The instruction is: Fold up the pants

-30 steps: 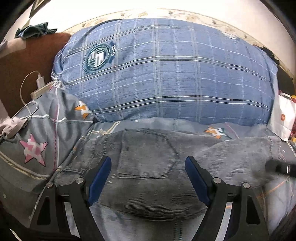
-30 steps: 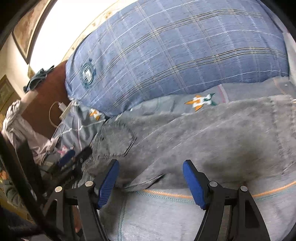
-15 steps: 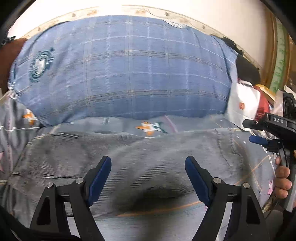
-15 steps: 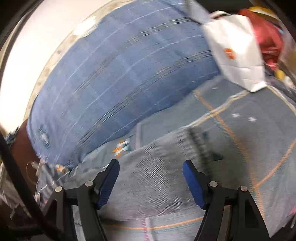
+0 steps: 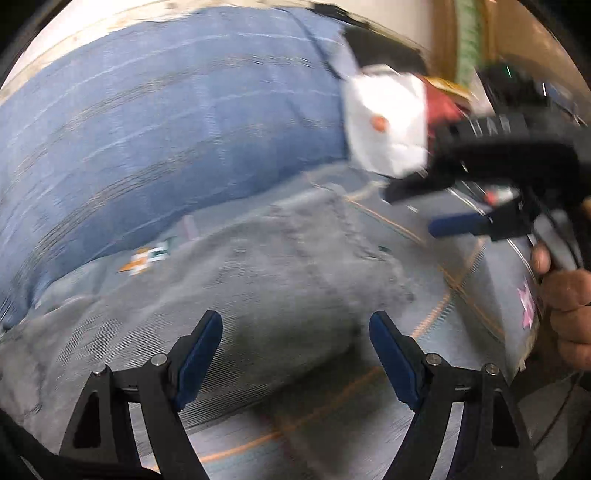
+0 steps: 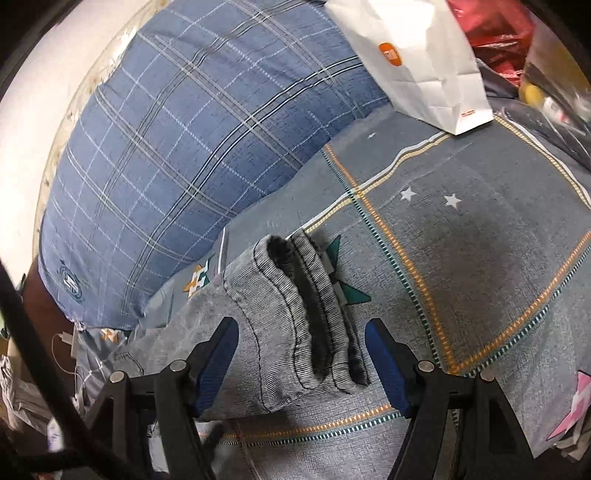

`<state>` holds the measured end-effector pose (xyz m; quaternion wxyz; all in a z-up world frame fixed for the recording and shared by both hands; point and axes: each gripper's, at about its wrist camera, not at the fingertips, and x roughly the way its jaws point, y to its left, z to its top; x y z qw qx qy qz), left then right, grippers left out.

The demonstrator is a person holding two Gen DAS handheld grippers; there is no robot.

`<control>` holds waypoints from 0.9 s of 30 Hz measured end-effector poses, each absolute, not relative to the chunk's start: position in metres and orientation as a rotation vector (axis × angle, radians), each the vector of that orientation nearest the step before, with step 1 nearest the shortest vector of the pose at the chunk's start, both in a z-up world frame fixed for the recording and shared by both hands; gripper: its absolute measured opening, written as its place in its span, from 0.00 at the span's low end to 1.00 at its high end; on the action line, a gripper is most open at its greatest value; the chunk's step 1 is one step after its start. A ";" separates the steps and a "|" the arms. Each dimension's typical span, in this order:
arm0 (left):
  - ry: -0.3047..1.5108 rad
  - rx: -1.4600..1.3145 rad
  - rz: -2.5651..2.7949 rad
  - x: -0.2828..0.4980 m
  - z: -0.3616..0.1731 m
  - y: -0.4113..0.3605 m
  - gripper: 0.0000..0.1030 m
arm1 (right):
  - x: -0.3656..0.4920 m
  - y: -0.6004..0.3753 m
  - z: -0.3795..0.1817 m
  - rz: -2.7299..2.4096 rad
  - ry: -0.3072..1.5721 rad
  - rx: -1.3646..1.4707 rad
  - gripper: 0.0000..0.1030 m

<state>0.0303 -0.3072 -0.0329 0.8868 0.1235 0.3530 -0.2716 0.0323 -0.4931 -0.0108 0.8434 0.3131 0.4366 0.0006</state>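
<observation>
Grey bedsheet (image 6: 480,258) with orange and teal check lines and small white stars, spread across both views. Behind it, a big blue plaid pillow (image 6: 192,147), lying against a pale wall (image 6: 33,74). White paper bag (image 6: 421,62) with an orange logo stood on the sheet just right of the pillow, with red plastic (image 6: 495,33) behind it.

Grey pants (image 6: 266,325) lay flat on the sheet in front of the pillow. Seen from the right wrist: leg cuffs stacked with hems at the near end, edges ribbed with dark stitching, a teal star print on the sheet peeking out beside them. Seen from the left wrist, heavily blurred: grey cloth (image 5: 280,280) stretching from lower left to the hem near the middle right.

Right gripper (image 6: 299,363) hovered over the cuffs, blue pads wide apart, hems lying between them but not pinched; nothing held. Left gripper (image 5: 295,362) also stood wide open above the cloth, pads clear of it, gripping nothing.

In the left-wrist view, at the right edge, the right gripper (image 5: 476,184) again, black with a blue pad, and a hand (image 5: 565,306) on its handle.
</observation>
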 end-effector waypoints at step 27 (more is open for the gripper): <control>0.833 0.174 -0.645 0.056 -0.065 -0.346 0.17 | 0.069 -0.524 -0.063 0.141 1.009 0.999 0.72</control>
